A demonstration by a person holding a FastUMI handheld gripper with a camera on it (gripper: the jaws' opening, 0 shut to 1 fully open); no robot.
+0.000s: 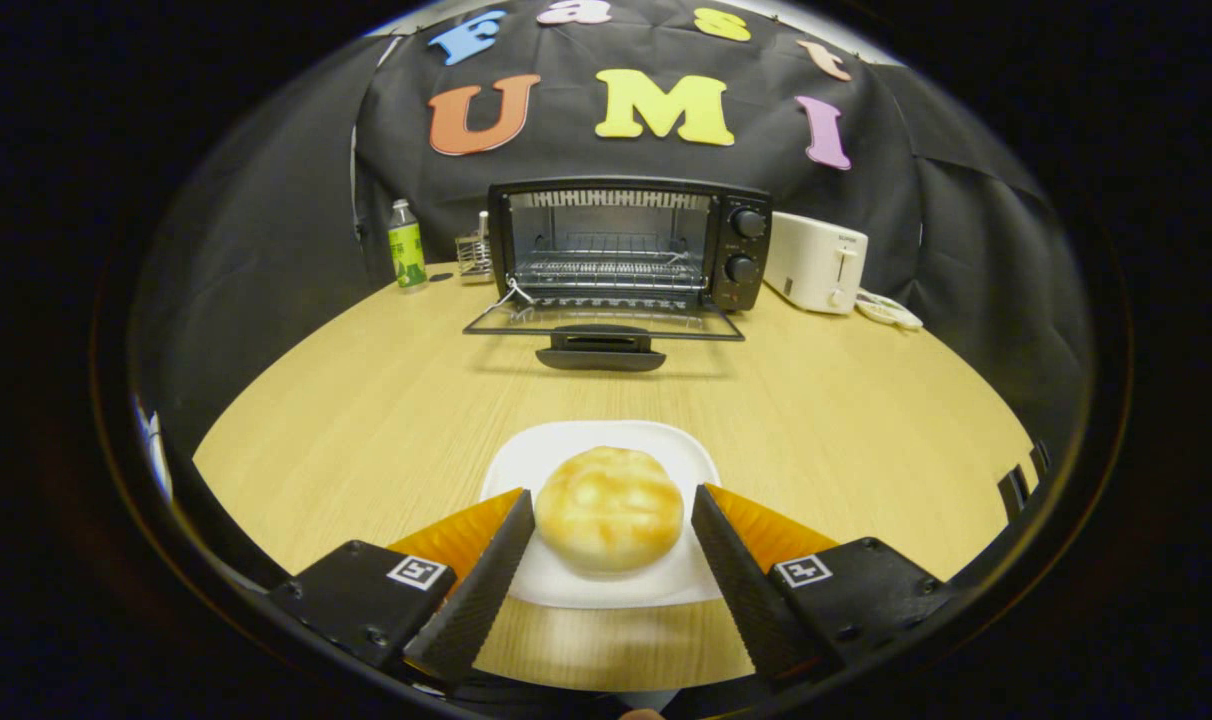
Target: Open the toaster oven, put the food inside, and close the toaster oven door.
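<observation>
My fingers (611, 520) stand spread, one on each side of the bread bun (609, 507), not pressing it as far as I can tell. The bun sits on a white plate (526, 460) on the worktop (366, 400). At 12 o'clock beyond it, the toaster oven (629, 243) already has its door (603, 330) dropped flat, wire rack bare. So opening looks done; left for me are gripping the bun, carrying it in, and shutting the door.
</observation>
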